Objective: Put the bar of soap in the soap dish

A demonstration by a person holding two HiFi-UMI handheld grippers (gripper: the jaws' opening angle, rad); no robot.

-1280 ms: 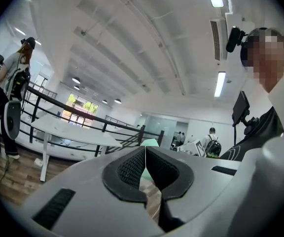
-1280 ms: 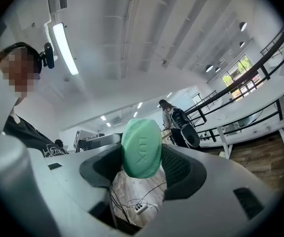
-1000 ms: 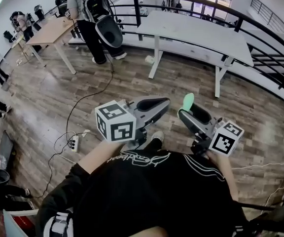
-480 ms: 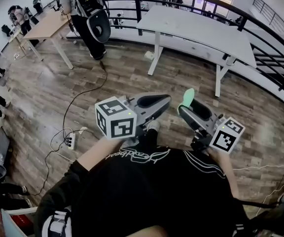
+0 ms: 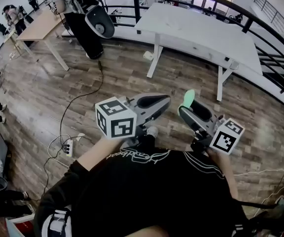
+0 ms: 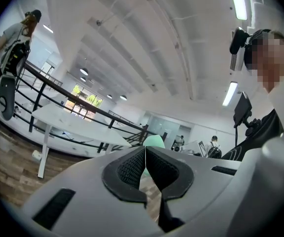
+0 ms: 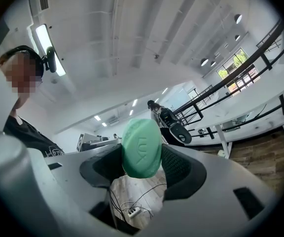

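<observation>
A pale green oval bar of soap [image 5: 188,99] sticks up from my right gripper [image 5: 184,111], which is shut on it. In the right gripper view the soap [image 7: 142,149] stands on edge between the dark pads, its stamped face toward the camera. My left gripper [image 5: 165,101] is held level just left of the soap, shut with nothing in it. The left gripper view shows its pads pressed together [image 6: 145,155] and the soap [image 6: 155,141] just beyond them. Both grippers are held in the air in front of my chest, above the wooden floor. No soap dish is in view.
A long white table [image 5: 201,31] stands ahead, with a black curved railing [image 5: 265,31] behind it. At far left are a wooden table [image 5: 41,26] and a person with a backpack [image 5: 78,6]. A power strip with cables [image 5: 67,145] lies on the floor at left.
Both grippers keep their pose, and the soap stays in the right one. The head view has tilted slightly, so the table and the person at the back sit higher in frame.
</observation>
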